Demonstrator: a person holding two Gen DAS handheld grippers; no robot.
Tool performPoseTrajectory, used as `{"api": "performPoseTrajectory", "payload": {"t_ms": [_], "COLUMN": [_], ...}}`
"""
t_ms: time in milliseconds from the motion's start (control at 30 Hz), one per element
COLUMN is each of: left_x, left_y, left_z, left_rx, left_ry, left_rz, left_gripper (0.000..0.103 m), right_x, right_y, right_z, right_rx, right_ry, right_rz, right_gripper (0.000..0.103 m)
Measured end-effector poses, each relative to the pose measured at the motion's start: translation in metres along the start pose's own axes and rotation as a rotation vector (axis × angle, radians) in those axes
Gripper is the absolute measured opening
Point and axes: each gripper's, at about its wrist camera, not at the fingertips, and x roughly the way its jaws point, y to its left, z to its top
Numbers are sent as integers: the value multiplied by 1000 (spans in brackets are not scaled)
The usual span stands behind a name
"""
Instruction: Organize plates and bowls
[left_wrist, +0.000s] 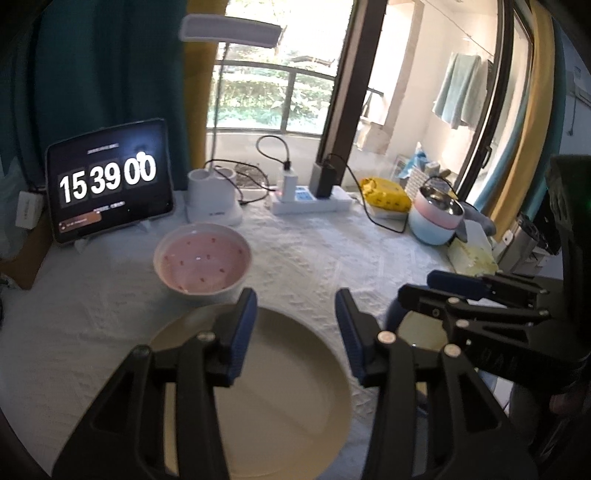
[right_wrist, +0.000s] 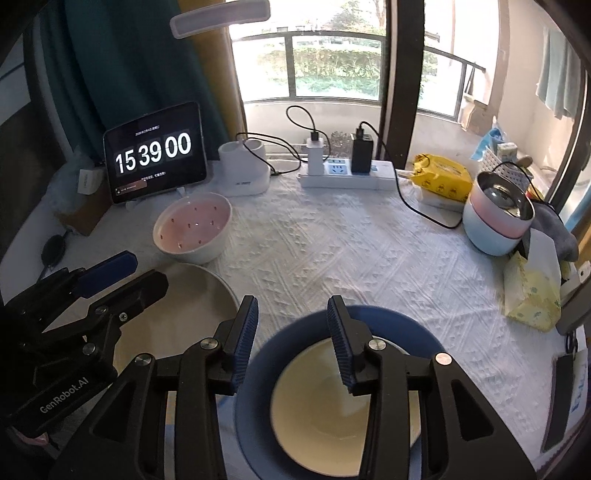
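Note:
A cream plate (left_wrist: 280, 387) lies on the white cloth at the front, under my open left gripper (left_wrist: 295, 332); the plate also shows in the right wrist view (right_wrist: 192, 295). A pink-lined white bowl (left_wrist: 202, 260) stands just behind it, also seen in the right wrist view (right_wrist: 192, 229). My right gripper (right_wrist: 291, 339) is open above a blue bowl with a cream inside (right_wrist: 321, 413); its far jaw is over the bowl's inside. The right gripper shows in the left wrist view (left_wrist: 436, 291). The left gripper shows in the right wrist view (right_wrist: 129, 273).
A tablet clock (right_wrist: 155, 153), a lamp base (right_wrist: 245, 168) and a power strip with chargers (right_wrist: 347, 173) line the back. Stacked pink and blue bowls (right_wrist: 495, 218), a yellow pack (right_wrist: 441, 177) and a tissue box (right_wrist: 535, 291) stand at the right.

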Motion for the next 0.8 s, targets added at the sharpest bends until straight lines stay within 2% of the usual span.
{"api": "performPoseTrajectory", "payload": {"t_ms": [300, 800], "left_x": [-4, 4], "left_y": [43, 92], "left_z": [5, 16], "left_rx": [-37, -68], "left_ry": [-6, -1], "left_rz": [32, 53], "left_gripper": [46, 46], "right_x": [16, 46], "right_y": [27, 58], "right_z": [13, 31], "right_rx": [-12, -18], "right_ry": [12, 35], "right_rz": [13, 28], "right_gripper": [41, 41]}}
